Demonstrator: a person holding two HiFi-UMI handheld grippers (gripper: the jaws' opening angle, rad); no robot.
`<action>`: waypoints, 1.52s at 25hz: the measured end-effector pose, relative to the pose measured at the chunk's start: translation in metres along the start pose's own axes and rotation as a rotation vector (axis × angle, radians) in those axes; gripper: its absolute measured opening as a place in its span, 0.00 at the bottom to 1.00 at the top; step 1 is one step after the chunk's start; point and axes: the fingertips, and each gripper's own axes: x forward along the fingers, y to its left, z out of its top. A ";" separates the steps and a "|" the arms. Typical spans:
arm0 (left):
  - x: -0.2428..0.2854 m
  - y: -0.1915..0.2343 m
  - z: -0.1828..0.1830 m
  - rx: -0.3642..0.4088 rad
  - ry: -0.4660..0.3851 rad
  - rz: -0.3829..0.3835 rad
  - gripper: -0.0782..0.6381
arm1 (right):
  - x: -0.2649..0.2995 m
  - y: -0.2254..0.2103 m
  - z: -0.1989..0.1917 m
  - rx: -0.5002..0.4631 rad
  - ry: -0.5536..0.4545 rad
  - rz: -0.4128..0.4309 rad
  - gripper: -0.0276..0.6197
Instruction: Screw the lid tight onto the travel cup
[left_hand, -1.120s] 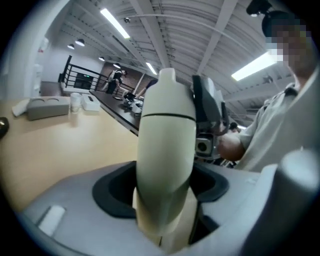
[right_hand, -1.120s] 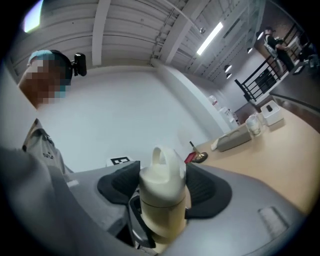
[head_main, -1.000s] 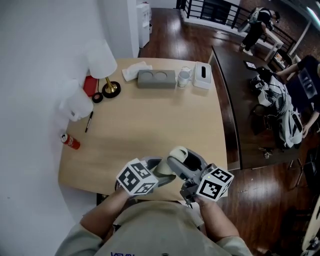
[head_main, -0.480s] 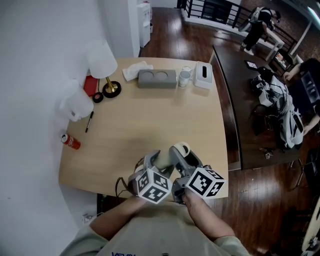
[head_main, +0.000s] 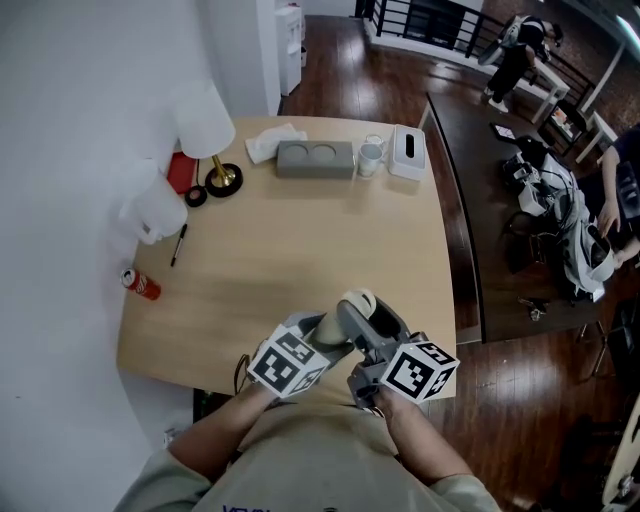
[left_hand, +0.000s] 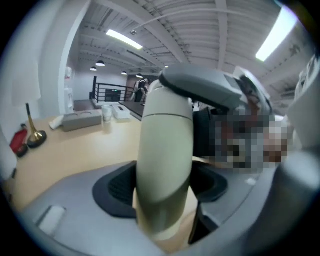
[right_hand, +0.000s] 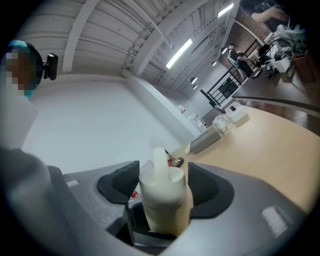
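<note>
A cream travel cup (head_main: 330, 328) with its cream lid (head_main: 358, 301) is held low over the front edge of the wooden table (head_main: 300, 240). My left gripper (head_main: 322, 338) is shut on the cup's body (left_hand: 165, 160), whose sides touch both dark pads. My right gripper (head_main: 366, 322) comes in from the right and is shut on the lid (right_hand: 165, 195). The lid's upright tab (right_hand: 160, 157) shows between its pads. In the left gripper view the right gripper's grey jaw covers the cup's top. The seam between lid and cup is hidden.
Along the table's far edge stand a white lamp (head_main: 205, 128), a crumpled tissue (head_main: 270, 142), a grey block with two holes (head_main: 314, 157), a glass (head_main: 369, 155) and a tissue box (head_main: 405, 150). A white jug (head_main: 155, 212), a pen (head_main: 177, 243) and a red can (head_main: 141, 285) lie left.
Both grippers have stayed on the cup. The two marker cubes swung toward each other and have since spread apart a little, with the wrists turning around the cup.
</note>
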 end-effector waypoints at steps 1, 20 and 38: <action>-0.003 -0.005 0.000 -0.041 -0.013 -0.070 0.56 | -0.002 0.004 0.002 -0.016 0.009 0.023 0.50; -0.103 -0.105 0.017 0.016 -0.098 -1.076 0.56 | -0.064 0.112 0.001 -0.222 0.292 0.809 0.51; -0.073 -0.090 0.012 0.064 -0.048 -0.816 0.56 | -0.049 0.104 -0.004 -0.267 0.265 0.685 0.51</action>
